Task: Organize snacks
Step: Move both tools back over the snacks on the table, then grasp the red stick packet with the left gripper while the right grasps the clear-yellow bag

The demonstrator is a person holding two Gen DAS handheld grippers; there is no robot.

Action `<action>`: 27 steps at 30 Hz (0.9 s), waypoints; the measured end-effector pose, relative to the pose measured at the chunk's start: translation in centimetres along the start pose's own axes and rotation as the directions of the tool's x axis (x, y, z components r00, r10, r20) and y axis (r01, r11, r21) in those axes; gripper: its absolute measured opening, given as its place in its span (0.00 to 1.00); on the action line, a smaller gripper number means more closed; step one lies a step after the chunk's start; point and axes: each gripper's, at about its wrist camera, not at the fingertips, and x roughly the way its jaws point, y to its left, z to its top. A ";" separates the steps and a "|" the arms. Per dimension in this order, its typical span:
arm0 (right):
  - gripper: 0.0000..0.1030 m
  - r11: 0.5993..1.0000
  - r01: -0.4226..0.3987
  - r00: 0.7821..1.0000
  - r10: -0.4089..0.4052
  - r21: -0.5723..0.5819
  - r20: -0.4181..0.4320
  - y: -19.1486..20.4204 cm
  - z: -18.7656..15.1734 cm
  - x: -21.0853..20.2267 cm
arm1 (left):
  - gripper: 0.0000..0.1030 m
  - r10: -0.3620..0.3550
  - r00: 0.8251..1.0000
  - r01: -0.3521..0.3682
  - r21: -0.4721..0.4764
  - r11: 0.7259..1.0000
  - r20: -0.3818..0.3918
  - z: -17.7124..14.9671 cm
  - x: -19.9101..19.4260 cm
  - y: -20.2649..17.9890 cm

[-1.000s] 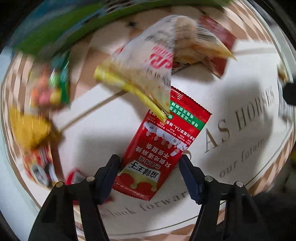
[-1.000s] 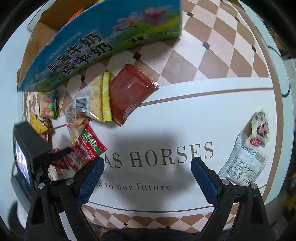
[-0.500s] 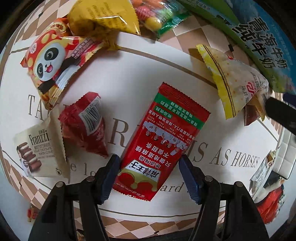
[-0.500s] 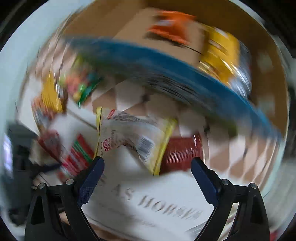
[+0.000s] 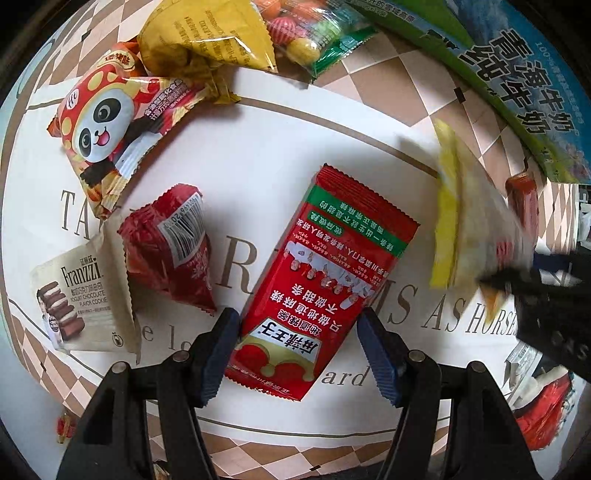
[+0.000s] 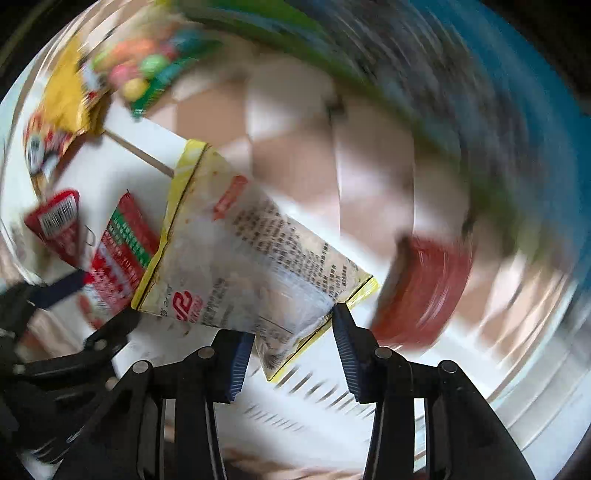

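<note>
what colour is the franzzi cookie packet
Cream-white Franzzi cookie packet, clearest in the left wrist view.

Left wrist view, ahead of the tool: seven whole snack packets — two red packets [image 5: 317,284] [image 5: 173,251], two yellow [image 5: 207,37] [image 5: 465,229], one panda [image 5: 110,122], one cookie [image 5: 81,295], one candy [image 5: 314,33]. One milk carton [image 5: 517,92].

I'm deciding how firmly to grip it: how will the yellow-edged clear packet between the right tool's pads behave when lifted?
The yellow-edged packet is thin film, so it will probably flop. It looks light for its size. The right tool, whose jaws have just been closing, pinches only one corner, so the glossy film might swing or slip.
</note>
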 end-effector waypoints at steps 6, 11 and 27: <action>0.57 0.906 -0.302 0.942 0.332 0.298 -0.056 -5.0 -3.3 2.3 | 0.63 0.016 1.000 -0.016 0.009 1.000 -0.019 0.5 0.3 -1.2; 0.91 0.970 -0.224 0.972 0.217 0.092 0.087 -5.1 -5.1 -0.9 | 0.63 0.033 0.999 -0.031 0.027 0.999 -0.042 1.4 1.0 -2.1; 0.90 0.912 -0.072 0.996 0.084 -0.404 0.011 2.0 0.2 -1.0 | 0.63 0.082 0.996 -0.081 0.035 0.996 -0.027 2.4 1.1 -4.3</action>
